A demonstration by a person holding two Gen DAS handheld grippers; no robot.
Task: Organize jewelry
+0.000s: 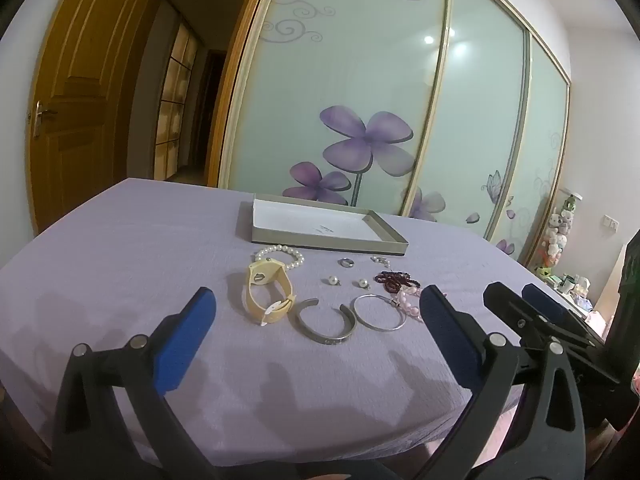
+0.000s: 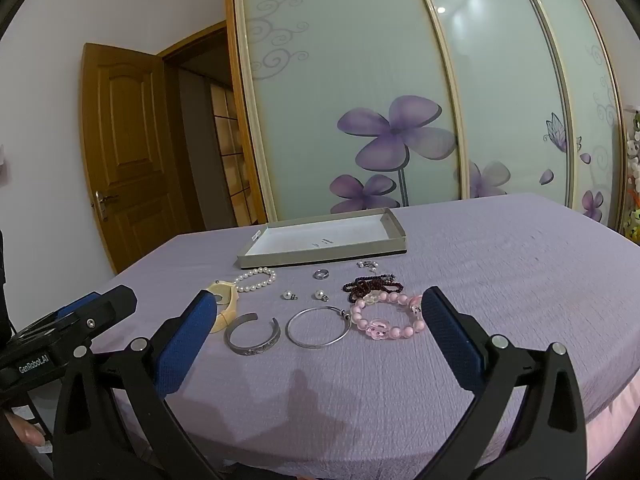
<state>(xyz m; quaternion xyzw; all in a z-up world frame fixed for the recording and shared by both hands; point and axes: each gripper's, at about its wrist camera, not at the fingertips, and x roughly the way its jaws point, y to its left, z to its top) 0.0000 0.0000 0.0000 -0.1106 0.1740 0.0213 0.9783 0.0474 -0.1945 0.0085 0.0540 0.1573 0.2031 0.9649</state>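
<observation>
Jewelry lies spread on a purple cloth in front of a shallow grey box lid (image 1: 320,245) (image 2: 320,256) with a white inside. From left: a cream watch (image 1: 268,292) (image 2: 224,300), a pearl bracelet (image 1: 280,254) (image 2: 256,279), a silver cuff (image 1: 326,322) (image 2: 252,334), a thin silver bangle (image 1: 380,312) (image 2: 318,326), a pink bead bracelet (image 1: 408,300) (image 2: 386,316), dark red beads (image 1: 394,280) (image 2: 368,284), a ring (image 1: 346,263) (image 2: 321,274) and two pearl studs (image 1: 332,280) (image 2: 289,295). My left gripper (image 1: 316,304) and right gripper (image 2: 318,308) both hover wide open near the front, holding nothing.
The cloth-covered table (image 1: 120,260) (image 2: 520,260) drops off at its front and side edges. Sliding wardrobe doors with purple flowers (image 1: 360,140) stand behind it. A wooden door (image 1: 80,100) is open at the left. Toys and clutter (image 1: 560,240) sit at the far right.
</observation>
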